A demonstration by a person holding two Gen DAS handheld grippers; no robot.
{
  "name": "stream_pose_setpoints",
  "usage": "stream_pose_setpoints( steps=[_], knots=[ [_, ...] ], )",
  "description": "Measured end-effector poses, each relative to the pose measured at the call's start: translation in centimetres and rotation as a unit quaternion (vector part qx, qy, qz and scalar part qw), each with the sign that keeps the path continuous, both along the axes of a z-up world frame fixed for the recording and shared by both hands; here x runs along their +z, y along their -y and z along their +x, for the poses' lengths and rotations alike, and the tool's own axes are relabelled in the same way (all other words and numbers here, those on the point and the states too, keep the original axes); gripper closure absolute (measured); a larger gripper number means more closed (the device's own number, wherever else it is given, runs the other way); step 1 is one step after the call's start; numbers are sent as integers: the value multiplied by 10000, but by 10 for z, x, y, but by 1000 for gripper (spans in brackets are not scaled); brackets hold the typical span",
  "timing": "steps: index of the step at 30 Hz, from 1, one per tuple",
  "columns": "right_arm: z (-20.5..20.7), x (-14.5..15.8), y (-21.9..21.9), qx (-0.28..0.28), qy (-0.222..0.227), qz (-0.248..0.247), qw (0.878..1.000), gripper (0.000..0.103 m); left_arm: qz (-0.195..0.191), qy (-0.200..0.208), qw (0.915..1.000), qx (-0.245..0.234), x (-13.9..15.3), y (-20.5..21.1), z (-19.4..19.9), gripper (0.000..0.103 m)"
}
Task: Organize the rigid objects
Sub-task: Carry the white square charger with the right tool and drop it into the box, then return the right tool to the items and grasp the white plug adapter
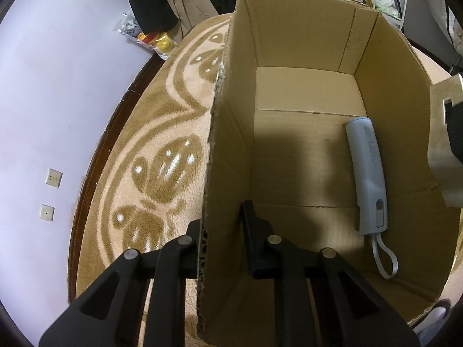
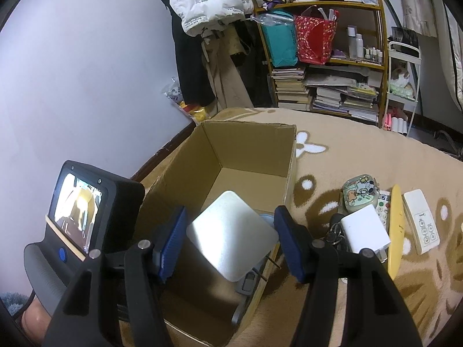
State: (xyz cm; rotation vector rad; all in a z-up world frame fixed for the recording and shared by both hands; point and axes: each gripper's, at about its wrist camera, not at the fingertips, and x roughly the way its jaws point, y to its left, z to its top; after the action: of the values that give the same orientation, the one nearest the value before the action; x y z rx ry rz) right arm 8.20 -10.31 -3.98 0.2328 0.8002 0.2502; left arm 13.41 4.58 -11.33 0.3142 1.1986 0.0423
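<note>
1. The left gripper [image 1: 222, 243] clamps the near-left wall of the cardboard box [image 1: 228, 173]: one black finger sits outside against the corrugated edge, the other inside against the wall's inner face.
2. Ahead and to the right of that gripper, a pale blue-grey handset [image 1: 369, 173] lies on the box floor along the right wall, its loop strap trailing back toward the gripper.
3. The box stands on a beige carpet [image 1: 162, 133] with a brown swirl pattern, which spreads to the left of the left gripper.
4. The right gripper [image 2: 228, 240] is spread wide above the box's near right corner, its blue-padded fingers [image 2: 173, 240] well apart.
5. Between those fingers shows a silver square plate [image 2: 231, 231], tilted over the box opening; neither pad visibly touches it, and I cannot tell what supports it.
6. Just below the plate, part of the handset [image 2: 246, 283] peeks out inside the box [image 2: 249, 150].
7. To the right of the right gripper, on the carpet outside the box, a cluster lies close together: a cartoon-printed tin [image 2: 360, 195], a white charger block [image 2: 364, 228], a yellow strip [image 2: 396, 231] and a white remote [image 2: 421, 222].
8. To the left of the right gripper stands the left gripper's body with its lit screen [image 2: 75, 217].
</note>
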Motion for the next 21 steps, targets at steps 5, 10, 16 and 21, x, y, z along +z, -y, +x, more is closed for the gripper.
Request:
stream_pose_setpoints(
  steps=[5,10,16,21],
  knots=[
    [-2,1,1,13,-17,56,10000,37,9,4,10000,-8,0,1,0,87],
    [-5,11,5,-2,130,104,9999,37,41,19,10000,-6,0,1,1,86],
    [-8,21,14,-364,347,-341,9982,13,3,57,10000,33,2,-1,0,85],
    [0,18,34,-562,179,-379,9975,9,35,55,10000,7,1,-1,-1,85]
  ],
)
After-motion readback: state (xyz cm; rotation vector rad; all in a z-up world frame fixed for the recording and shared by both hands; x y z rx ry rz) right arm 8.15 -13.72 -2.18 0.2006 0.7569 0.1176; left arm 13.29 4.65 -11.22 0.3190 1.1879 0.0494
